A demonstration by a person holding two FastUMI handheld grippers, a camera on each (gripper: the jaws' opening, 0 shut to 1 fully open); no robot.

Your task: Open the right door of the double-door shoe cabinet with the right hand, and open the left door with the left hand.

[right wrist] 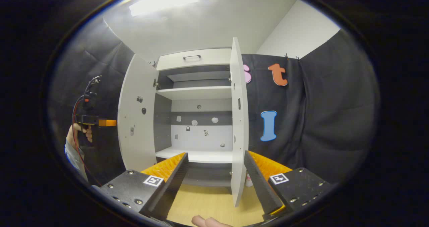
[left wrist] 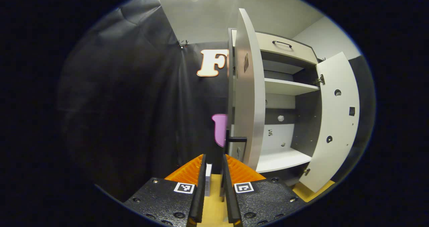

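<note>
The white shoe cabinet [right wrist: 194, 57] stands with both doors swung out, its shelves [right wrist: 197, 92] bare. In the left gripper view the left door [left wrist: 249, 86] is edge-on, with its black handle [left wrist: 237, 139] just beyond and right of my left gripper [left wrist: 213, 156]. That gripper's fingers stand a narrow gap apart, with nothing between them. The right door [left wrist: 336, 119] hangs wide at the far side. My right gripper [right wrist: 216, 154] is open wide. The right door [right wrist: 238, 103] stands edge-on between its fingers, close to the right one but not pressed. The left gripper [right wrist: 100, 122] sits beside the left door [right wrist: 137, 126], held by a hand [right wrist: 78, 133].
A shut drawer with a dark handle [right wrist: 191, 57] tops the cabinet. Black cloth walls close in on both sides. The floor [right wrist: 207, 200] is light wood. Small fittings dot the cabinet's back panel [right wrist: 201, 133]. A fingertip [right wrist: 207, 222] shows at the bottom of the right gripper view.
</note>
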